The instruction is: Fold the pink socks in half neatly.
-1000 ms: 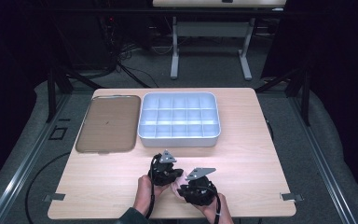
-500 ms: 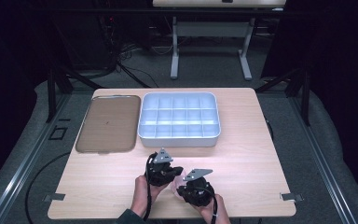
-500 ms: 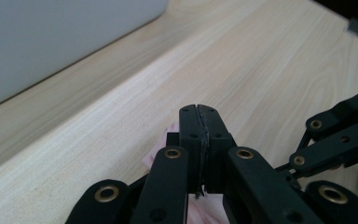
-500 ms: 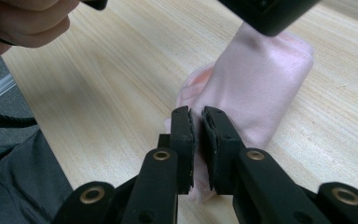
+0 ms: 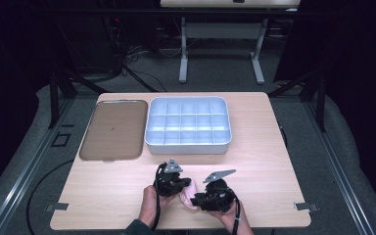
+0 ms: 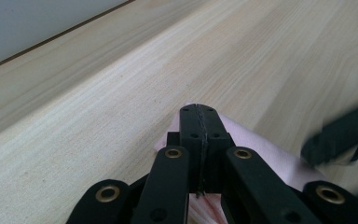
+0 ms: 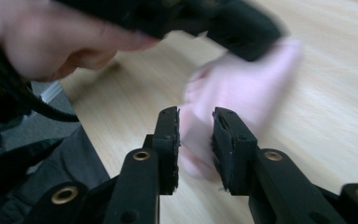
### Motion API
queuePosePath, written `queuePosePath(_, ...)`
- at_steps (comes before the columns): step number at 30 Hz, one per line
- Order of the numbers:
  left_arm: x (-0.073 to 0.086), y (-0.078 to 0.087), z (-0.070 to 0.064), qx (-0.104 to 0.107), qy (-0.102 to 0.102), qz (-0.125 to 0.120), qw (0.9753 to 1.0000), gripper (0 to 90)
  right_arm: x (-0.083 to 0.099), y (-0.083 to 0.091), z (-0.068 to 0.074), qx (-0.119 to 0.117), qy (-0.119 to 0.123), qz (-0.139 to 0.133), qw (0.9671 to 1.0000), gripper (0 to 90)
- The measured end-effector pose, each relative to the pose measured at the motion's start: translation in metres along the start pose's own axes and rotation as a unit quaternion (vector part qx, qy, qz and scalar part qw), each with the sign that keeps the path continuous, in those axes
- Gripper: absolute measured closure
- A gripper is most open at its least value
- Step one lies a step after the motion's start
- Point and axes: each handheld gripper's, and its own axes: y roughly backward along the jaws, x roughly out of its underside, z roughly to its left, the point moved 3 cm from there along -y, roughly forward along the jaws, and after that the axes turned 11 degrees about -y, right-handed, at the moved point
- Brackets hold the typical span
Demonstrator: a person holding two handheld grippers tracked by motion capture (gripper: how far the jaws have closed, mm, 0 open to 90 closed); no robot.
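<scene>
Pink cloth (image 5: 190,196) sits at the near table (image 5: 274,147) edge, between both hands. My left gripper (image 6: 199,114) is clamped on one corner, jaws pressed flat together over the fabric. Right gripper (image 7: 196,122) has jaws partly apart, straddling another fold, not pinched yet. Looks like mid-grab. Next: close right on that edge, then lift both evenly.

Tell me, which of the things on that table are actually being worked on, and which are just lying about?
In use:
- pink cloth, near the table's front edge
- left hand-held gripper, jaws shut on the cloth
- right hand-held gripper, jaws apart with cloth between them

Lying about:
- grey compartment tray, empty
- brown flat tray, to its left
</scene>
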Motion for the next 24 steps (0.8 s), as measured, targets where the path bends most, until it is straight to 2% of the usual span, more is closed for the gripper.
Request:
queuePosePath(2,0.001,-0.001,0.001,0.002,0.007,-0.009,0.9999,90.0,-0.008,0.009,-0.010,0.016,-0.024,-0.012,0.9995,65.8)
queuePosePath(3,0.002,-0.001,0.001,0.002,0.011,-0.011,0.9999,90.0,-0.012,0.008,-0.012,0.023,-0.039,-0.018,0.9988,62.7)
queuePosePath(4,0.002,-0.001,0.001,0.001,0.015,-0.014,0.9998,90.0,-0.014,0.005,-0.011,0.028,-0.040,-0.017,0.9987,59.4)
queuePosePath(5,0.003,-0.001,0.001,-0.003,0.011,-0.014,0.9998,90.0,-0.016,0.001,-0.009,0.038,-0.037,-0.015,0.9985,53.9)
queuePosePath(6,0.003,0.000,0.000,-0.004,0.013,-0.015,0.9998,90.0,-0.017,-0.005,-0.007,0.056,-0.036,-0.010,0.9978,52.7)
queuePosePath(9,0.003,0.000,0.001,-0.006,0.014,-0.017,0.9997,90.0,-0.019,-0.024,-0.003,0.083,-0.036,-0.003,0.9959,47.7)
queuePosePath(12,0.005,0.000,0.001,-0.003,0.026,-0.025,0.9993,90.0,-0.021,-0.031,-0.001,0.097,-0.022,0.006,0.9951,47.6)
queuePosePath(13,0.005,0.000,0.001,-0.003,0.025,-0.026,0.9994,90.0,-0.022,-0.031,-0.001,0.101,-0.016,0.014,0.9946,48.6)
queuePosePath(15,0.005,0.000,0.001,-0.004,0.021,-0.026,0.9994,90.0,-0.021,-0.033,-0.003,0.099,-0.018,0.021,0.9948,49.4)
queuePosePath(17,0.005,0.000,0.001,-0.008,0.012,-0.024,0.9996,90.0,-0.021,-0.034,-0.004,0.087,-0.025,0.022,0.9957,51.7)
queuePosePath(22,0.004,0.000,0.000,-0.007,0.015,-0.024,0.9996,90.0,-0.021,-0.034,-0.011,0.057,-0.030,0.031,0.9974,58.4)
queuePosePath(24,0.005,0.000,0.000,-0.005,0.015,-0.024,0.9996,89.9,-0.021,-0.034,-0.012,0.048,-0.042,0.039,0.9972,61.1)
